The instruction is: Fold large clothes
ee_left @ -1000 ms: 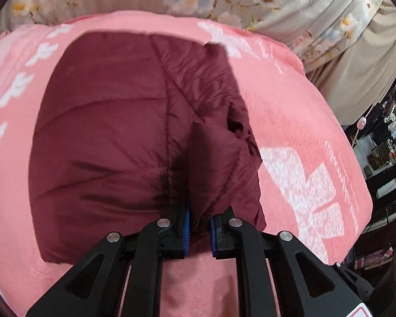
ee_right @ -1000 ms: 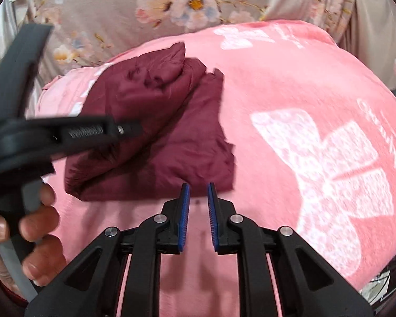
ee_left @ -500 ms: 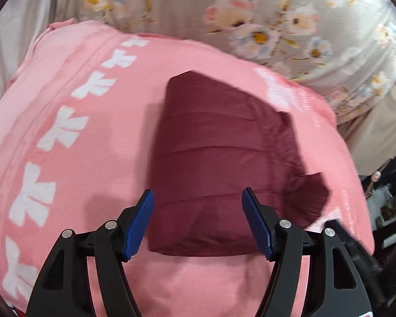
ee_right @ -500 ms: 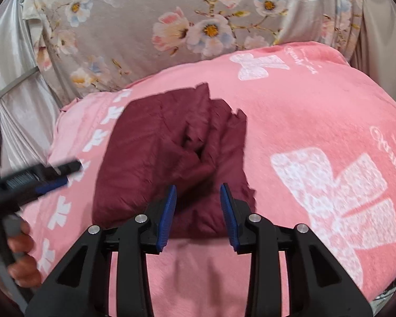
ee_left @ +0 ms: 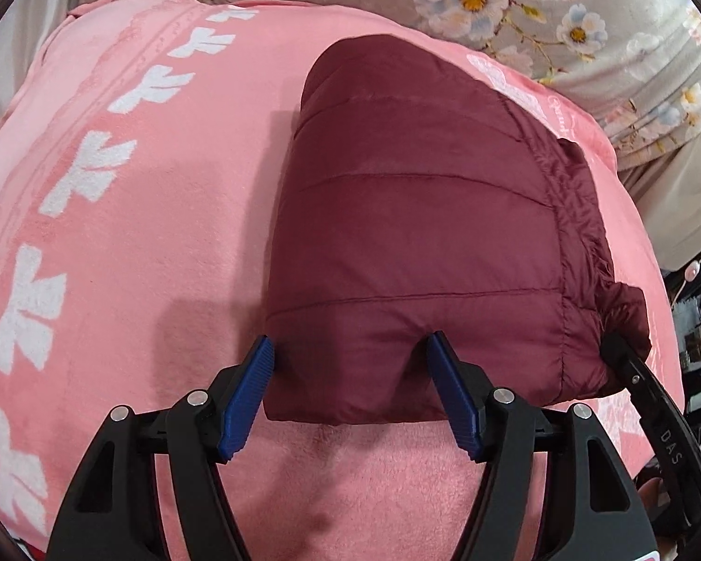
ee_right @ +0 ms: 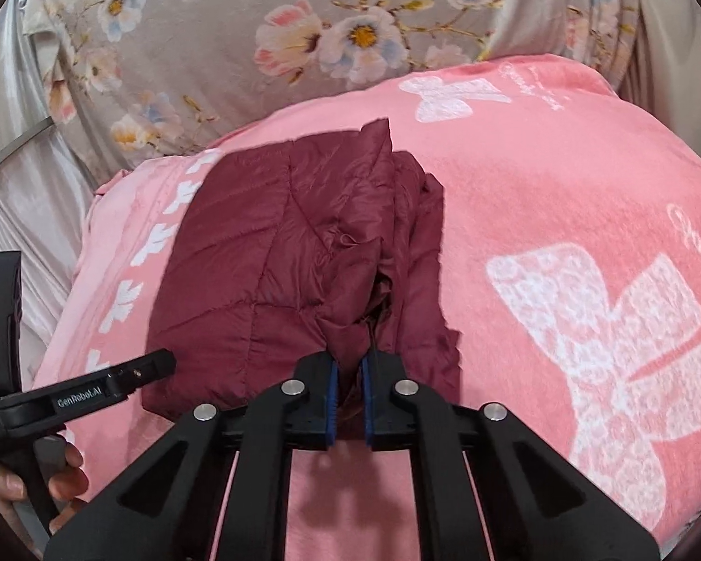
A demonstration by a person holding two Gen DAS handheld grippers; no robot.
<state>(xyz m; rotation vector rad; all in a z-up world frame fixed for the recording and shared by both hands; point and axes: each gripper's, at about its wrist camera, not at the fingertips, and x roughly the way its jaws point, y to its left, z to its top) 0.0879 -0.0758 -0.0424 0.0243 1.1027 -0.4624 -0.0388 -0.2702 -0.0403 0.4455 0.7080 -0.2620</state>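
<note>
My left gripper [ee_left: 350, 374] stands wide, its blue pads straddling the near left corner of the jacket [ee_left: 416, 233]; the right-hand pad presses a dent into the near edge, the other sits at the corner's side, and nothing is clamped. A second ago this gripper was pinched on a bunched fold of the same garment; it has since let go, spread, and come in on the near edge. My right gripper [ee_right: 348, 385] is narrow, its pads closed on a ruffled fold at the jacket's near right edge; a second ago it hung nearly closed and empty above the blanket [ee_right: 561, 215], short of the cloth. I judge from this that the grip has passed from left to right: the bundle is already compact, quilted panel uppermost, and the right side's loose sleeve or hem layers are the remaining untidy part, probably due for a tuck or a final fold. The jacket lies on the pink blanket, towards its left half, with the floral sheet [ee_right: 304, 37] behind. From the right camera the left gripper's finger reaches the bundle's left corner. Dark clutter stands off the bed's right side, well apart. Nothing blocks either gripper.
</note>
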